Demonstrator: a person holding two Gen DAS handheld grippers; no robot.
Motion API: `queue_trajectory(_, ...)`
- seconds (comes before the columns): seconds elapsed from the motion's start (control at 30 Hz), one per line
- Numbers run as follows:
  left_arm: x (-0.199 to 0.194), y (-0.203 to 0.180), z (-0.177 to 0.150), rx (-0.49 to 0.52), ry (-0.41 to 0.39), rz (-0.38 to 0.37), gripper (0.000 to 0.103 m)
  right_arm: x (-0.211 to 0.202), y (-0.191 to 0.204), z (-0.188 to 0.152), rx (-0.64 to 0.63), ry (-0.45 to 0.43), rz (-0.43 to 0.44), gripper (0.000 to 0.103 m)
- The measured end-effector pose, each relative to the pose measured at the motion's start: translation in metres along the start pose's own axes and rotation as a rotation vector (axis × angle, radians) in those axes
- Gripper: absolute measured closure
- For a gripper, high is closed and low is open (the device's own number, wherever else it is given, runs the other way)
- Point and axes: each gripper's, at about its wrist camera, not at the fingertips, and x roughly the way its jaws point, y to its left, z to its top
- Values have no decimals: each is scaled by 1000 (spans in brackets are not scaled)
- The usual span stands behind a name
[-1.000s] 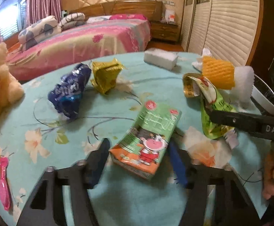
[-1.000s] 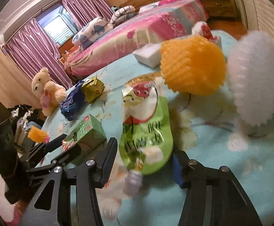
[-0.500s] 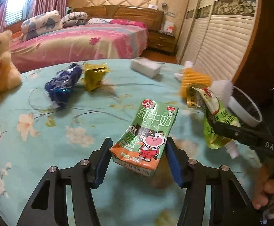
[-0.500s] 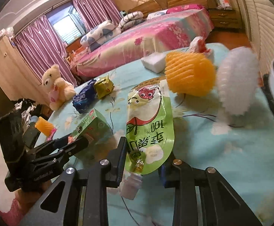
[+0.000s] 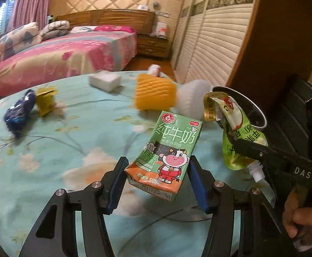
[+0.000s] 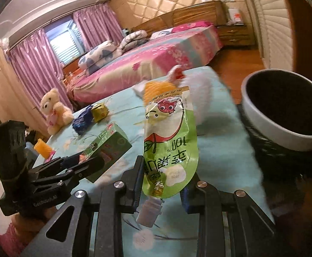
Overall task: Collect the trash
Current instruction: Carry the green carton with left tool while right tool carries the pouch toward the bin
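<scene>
My left gripper (image 5: 156, 177) is shut on a green and orange milk carton (image 5: 168, 152) and holds it above the teal flowered tablecloth (image 5: 48, 150). The carton also shows in the right wrist view (image 6: 106, 147). My right gripper (image 6: 162, 182) is shut on a green juice pouch (image 6: 168, 141), spout down, lifted off the table. The pouch also shows in the left wrist view (image 5: 237, 128). A white-rimmed black trash bin (image 6: 284, 111) stands just right of the pouch, beyond the table edge.
On the table lie an orange foam net (image 5: 153, 94), a white foam net (image 5: 192, 98), a white block (image 5: 104, 80), a gold wrapper (image 5: 45, 100) and a blue wrapper (image 5: 20, 111). A teddy bear (image 6: 53, 111) sits at the far left edge. A bed stands behind.
Both grippers have closed on their items and lifted them off the table. Both have swung right, and the bin has come closer in both views.
</scene>
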Motion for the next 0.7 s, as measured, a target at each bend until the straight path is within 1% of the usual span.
queue_trajectory(0.4, 21, -49, 15, 79, 18, -55, 48, -36, -58, 4, 96, -68, -78, 74)
queue_trajectory(0.7, 45, -74, 30, 115, 26, -74, 49, -44, -86, 12, 144, -87, -108, 74)
